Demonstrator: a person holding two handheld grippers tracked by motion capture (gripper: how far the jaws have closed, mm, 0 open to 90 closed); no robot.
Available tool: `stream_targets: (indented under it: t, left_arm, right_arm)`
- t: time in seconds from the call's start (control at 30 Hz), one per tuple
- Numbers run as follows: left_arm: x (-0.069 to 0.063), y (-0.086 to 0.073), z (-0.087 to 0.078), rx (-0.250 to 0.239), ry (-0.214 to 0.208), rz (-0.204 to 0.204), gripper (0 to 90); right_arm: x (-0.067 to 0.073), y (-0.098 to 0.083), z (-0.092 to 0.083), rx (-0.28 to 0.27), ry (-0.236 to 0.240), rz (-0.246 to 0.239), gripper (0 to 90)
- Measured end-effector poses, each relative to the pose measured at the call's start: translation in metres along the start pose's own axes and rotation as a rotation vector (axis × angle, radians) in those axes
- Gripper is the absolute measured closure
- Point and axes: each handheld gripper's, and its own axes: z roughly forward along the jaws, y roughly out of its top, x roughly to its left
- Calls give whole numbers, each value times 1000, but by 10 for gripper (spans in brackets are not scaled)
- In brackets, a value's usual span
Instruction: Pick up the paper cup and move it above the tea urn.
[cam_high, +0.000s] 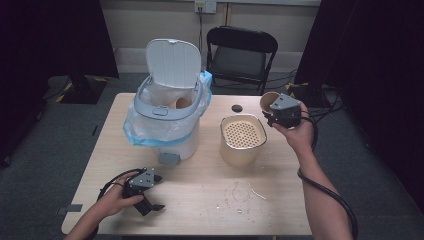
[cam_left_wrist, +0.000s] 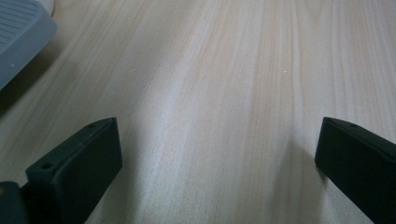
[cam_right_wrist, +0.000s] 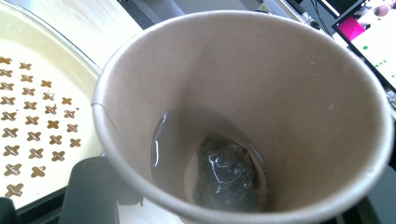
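Two black jaws of right gripper (cam_high: 272, 114) clamped on brown paper cup (cam_right_wrist: 243, 116), tilted, held up just beside cream strainer container with perforated insert (cam_high: 243, 140). Inside cup: wet dark tea bag (cam_right_wrist: 226, 175) and a little liquid, not yet poured out. Left gripper (cam_high: 150, 200) resting low on pale wooden table (cam_left_wrist: 224, 70), jaws wide apart, nothing between. White pedal bin with blue liner (cam_high: 167, 117) open, well apart from cup. Judged: draining pending, then disposal of bag and cup.
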Motion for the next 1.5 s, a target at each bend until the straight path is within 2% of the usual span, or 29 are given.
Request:
stream_targets:
  t: [0.2, 0.43, 0.8, 1.03, 1.23, 1.33, 1.47, 1.5]
  left_arm:
    - [0, 0, 0, 0, 1, 0, 0]
    - [0, 0, 0, -1, -1, 0, 0]
    - [1, 0, 0, 1, 8, 10, 0]
    - [1, 0, 0, 0, 10, 10, 0]
    - [1, 0, 0, 1, 9, 10, 0]
    - [0, 0, 0, 1, 9, 9, 0]
    - [1, 0, 0, 1, 9, 10, 0]
    - [1, 0, 0, 0, 10, 10, 0]
  right_arm:
    - [4, 5, 0, -3, 1, -25, 322]
    - [7, 10, 2, 9, -25, -90, 322]
    - [12, 18, 0, 48, -89, -259, 322]
    - [16, 22, -2, 65, -115, -324, 322]
    - [19, 26, -4, 63, -134, -351, 322]
    - [22, 28, -5, 85, -146, -431, 323]
    - [25, 31, -6, 84, -160, -457, 323]
    - [26, 32, -7, 89, -176, -484, 323]
